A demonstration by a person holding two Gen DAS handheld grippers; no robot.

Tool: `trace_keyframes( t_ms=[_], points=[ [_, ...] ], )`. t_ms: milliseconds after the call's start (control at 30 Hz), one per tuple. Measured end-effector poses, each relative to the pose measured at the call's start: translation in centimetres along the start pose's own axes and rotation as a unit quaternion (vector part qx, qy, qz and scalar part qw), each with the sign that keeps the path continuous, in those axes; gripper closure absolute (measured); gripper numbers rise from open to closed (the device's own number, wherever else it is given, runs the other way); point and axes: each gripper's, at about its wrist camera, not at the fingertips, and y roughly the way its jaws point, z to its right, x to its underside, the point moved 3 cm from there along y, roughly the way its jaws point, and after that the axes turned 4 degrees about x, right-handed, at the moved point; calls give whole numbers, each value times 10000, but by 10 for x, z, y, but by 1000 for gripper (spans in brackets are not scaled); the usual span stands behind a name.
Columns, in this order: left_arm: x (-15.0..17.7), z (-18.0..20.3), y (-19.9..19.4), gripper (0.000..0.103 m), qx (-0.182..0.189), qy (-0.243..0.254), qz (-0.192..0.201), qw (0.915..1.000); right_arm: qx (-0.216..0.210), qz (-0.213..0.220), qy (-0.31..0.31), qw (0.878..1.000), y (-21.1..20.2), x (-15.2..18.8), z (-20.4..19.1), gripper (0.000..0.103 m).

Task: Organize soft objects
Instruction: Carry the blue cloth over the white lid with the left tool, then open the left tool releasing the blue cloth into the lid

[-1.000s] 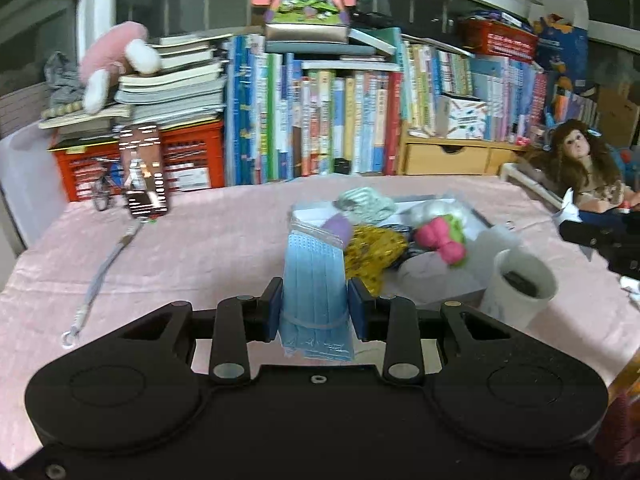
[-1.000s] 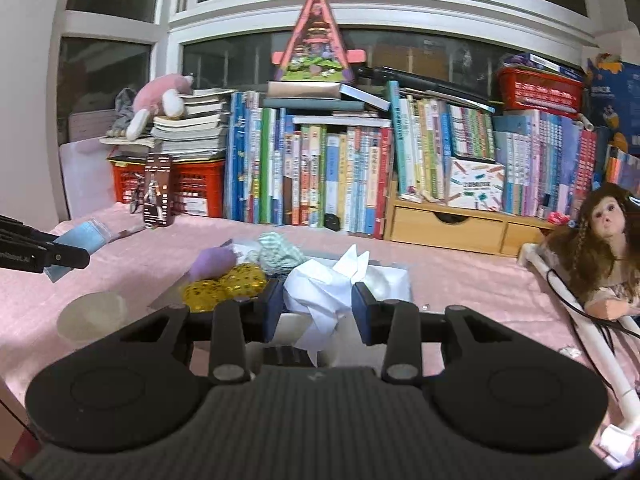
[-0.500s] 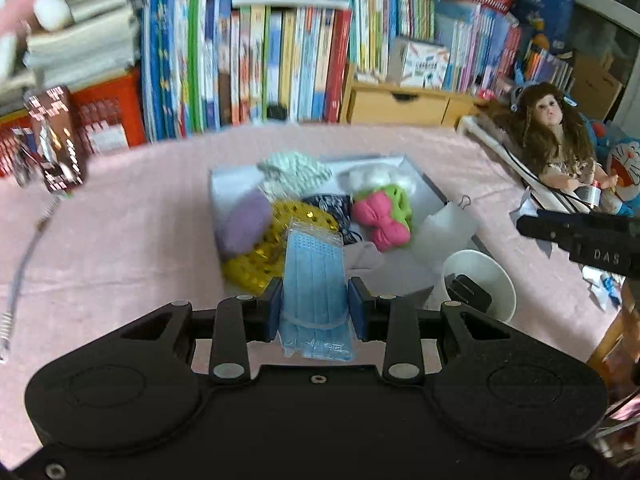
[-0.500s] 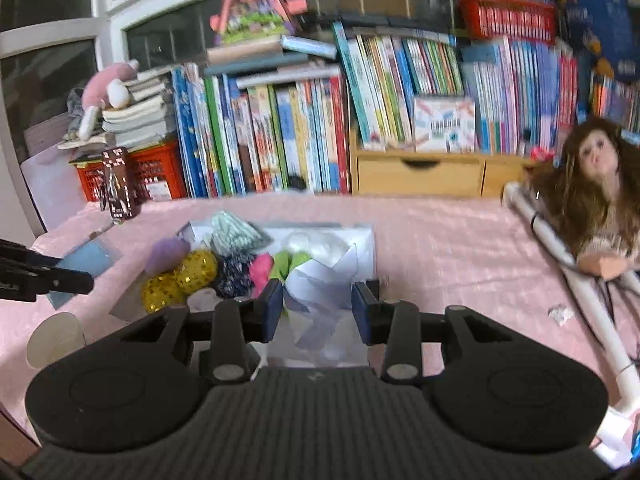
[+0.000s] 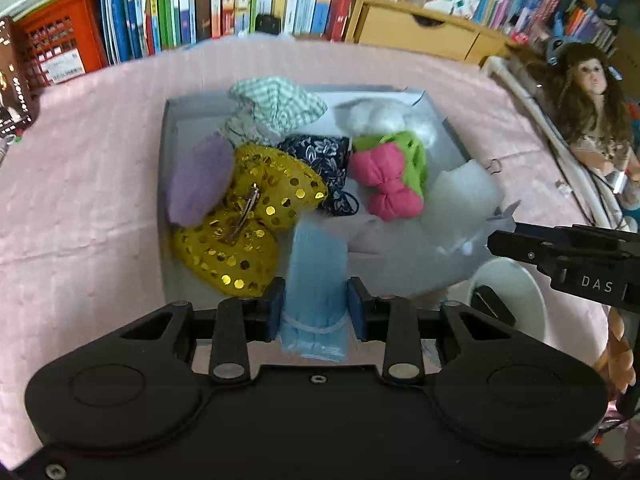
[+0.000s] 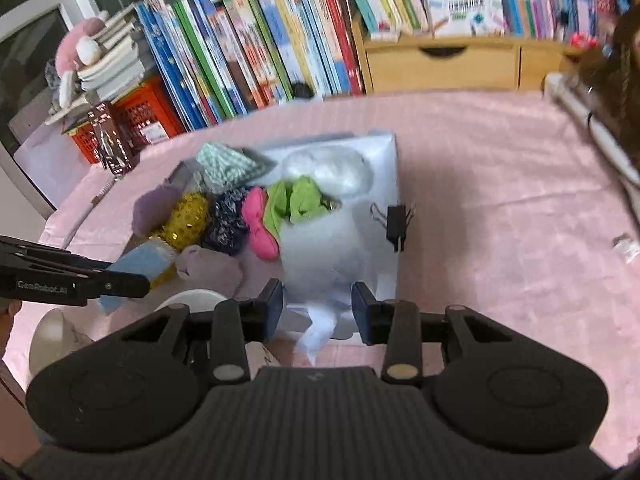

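Observation:
My left gripper [image 5: 316,306] is shut on a stack of blue face masks [image 5: 318,276] and holds it over the near edge of the grey tray [image 5: 165,152]. The tray holds a yellow sequin bow [image 5: 248,232], a purple pad [image 5: 199,181], a checked cloth [image 5: 276,106], a navy patterned pouch [image 5: 320,160], a pink and green bow [image 5: 390,176] and white fluff [image 5: 384,118]. My right gripper [image 6: 318,310] is shut on a white plastic bag [image 6: 336,248] over the tray's right side [image 6: 390,168]. The masks also show in the right wrist view [image 6: 140,264].
A white cup [image 5: 516,292] stands at the tray's near right. A black binder clip [image 6: 396,226] lies by the tray. A doll [image 5: 592,108] sits at the right. Books [image 5: 240,0], a red crate [image 5: 60,40] and a wooden drawer [image 5: 420,32] line the back of the pink tablecloth [image 5: 80,160].
Both grippers have moved forward and tilted down over the tray. The masks and the white bag are still held and now hang above the tray's contents.

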Motion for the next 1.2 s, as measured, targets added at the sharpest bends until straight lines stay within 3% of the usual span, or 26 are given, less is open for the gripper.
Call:
trace_keyframes(
  t_ms=[300,700,1200],
  points=[
    [-21,-10,33,85,-210,-394,-62,9990,83,48,129,9999,21,-15,4,59],
    [-39,-5,49,86,-428,-370,88,9984,-14,53,342,9994,42,-32,9,59],
    [-35,-2,54,85,-518,-248,109,9983,28,-197,299,9994,54,-16,12,60]
  ],
)
